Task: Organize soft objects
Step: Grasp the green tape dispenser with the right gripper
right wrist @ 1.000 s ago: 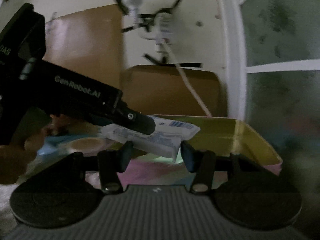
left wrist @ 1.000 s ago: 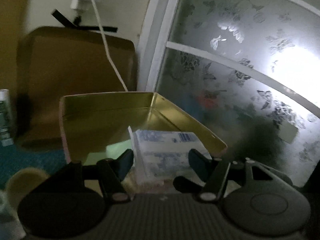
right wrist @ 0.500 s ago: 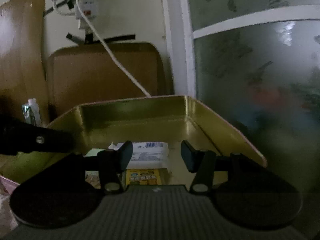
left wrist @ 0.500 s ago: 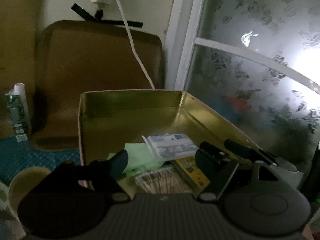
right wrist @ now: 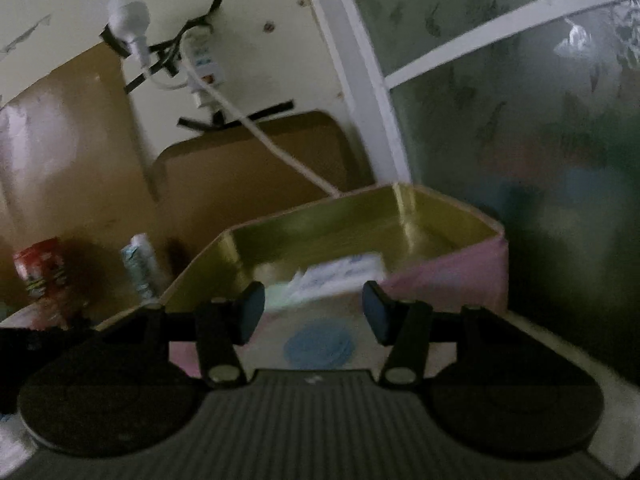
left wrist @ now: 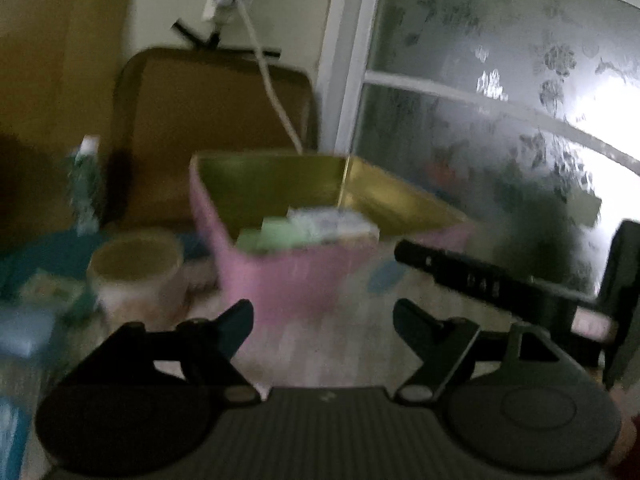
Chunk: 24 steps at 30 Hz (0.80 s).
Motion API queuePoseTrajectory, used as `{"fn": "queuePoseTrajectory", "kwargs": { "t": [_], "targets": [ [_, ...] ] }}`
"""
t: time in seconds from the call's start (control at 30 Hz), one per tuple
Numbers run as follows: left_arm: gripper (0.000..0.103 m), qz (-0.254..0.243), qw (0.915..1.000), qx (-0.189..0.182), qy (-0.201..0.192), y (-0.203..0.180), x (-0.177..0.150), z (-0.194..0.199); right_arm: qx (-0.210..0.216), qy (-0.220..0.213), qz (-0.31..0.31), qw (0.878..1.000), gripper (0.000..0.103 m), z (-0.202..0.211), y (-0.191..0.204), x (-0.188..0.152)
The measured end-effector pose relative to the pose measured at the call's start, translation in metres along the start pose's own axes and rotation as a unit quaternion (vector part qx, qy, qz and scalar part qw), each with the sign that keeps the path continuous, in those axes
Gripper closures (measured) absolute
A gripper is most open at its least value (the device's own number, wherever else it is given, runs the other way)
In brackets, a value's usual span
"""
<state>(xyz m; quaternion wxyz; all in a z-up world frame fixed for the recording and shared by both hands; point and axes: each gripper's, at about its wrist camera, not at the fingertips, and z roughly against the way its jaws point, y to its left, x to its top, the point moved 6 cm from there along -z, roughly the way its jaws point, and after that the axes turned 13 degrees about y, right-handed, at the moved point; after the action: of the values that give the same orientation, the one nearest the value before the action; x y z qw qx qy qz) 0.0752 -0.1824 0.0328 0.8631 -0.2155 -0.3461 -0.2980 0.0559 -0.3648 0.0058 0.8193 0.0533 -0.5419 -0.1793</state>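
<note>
A pink box [left wrist: 280, 284] with a gold inside stands on the table. In it lie a white-and-blue tissue pack [left wrist: 332, 222] and a green pack [left wrist: 276, 236]. My left gripper [left wrist: 324, 316] hangs in front of the box, short of its near wall. Its jaws are opening and nothing is between them. In the right wrist view the same box [right wrist: 448, 280] looks tilted and the tissue pack [right wrist: 344, 272] shows over its rim. My right gripper [right wrist: 313, 312] is open and empty just before that wall.
A round cup-like tub [left wrist: 136, 272] stands left of the box, with a small bottle [left wrist: 84, 184] behind it. The right tool's black body [left wrist: 480, 280] reaches in from the right. A red can [right wrist: 40, 272], a brown board [right wrist: 248, 168], a white cable [right wrist: 280, 148] and a frosted window [right wrist: 520, 120] sit behind.
The left gripper let the tissue pack go into the box, spread its jaws and drew back out to the near side. The right gripper also backed off and rolled.
</note>
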Motion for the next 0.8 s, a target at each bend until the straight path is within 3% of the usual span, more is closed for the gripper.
{"fn": "queuePoseTrajectory", "kwargs": {
  "t": [0.2, 0.4, 0.57, 0.7, 0.8],
  "targets": [
    [0.023, 0.008, 0.9997, 0.001, 0.023, 0.019, -0.058, 0.029, 0.046, 0.065, -0.004, 0.997, 0.046, -0.001, 0.025, -0.031],
    [0.023, 0.030, 0.9990, 0.026, 0.018, 0.049, -0.104, 0.067, 0.098, 0.111, 0.068, 0.987, 0.046, -0.001, 0.084, -0.053],
    [0.024, 0.105, 0.9930, 0.051, 0.014, 0.096, -0.123, 0.083, 0.130, 0.128, 0.147, 0.972, 0.049, -0.004, 0.144, -0.069],
    [0.024, 0.165, 0.9853, 0.046, 0.000, 0.127, -0.132, 0.098, 0.144, 0.145, 0.216, 0.955, 0.049, -0.010, 0.187, -0.083],
    [0.024, 0.179, 0.9831, 0.039, -0.006, 0.138, -0.137, 0.105, 0.151, 0.160, 0.258, 0.941, 0.049, -0.014, 0.209, -0.098]
  ]
}}
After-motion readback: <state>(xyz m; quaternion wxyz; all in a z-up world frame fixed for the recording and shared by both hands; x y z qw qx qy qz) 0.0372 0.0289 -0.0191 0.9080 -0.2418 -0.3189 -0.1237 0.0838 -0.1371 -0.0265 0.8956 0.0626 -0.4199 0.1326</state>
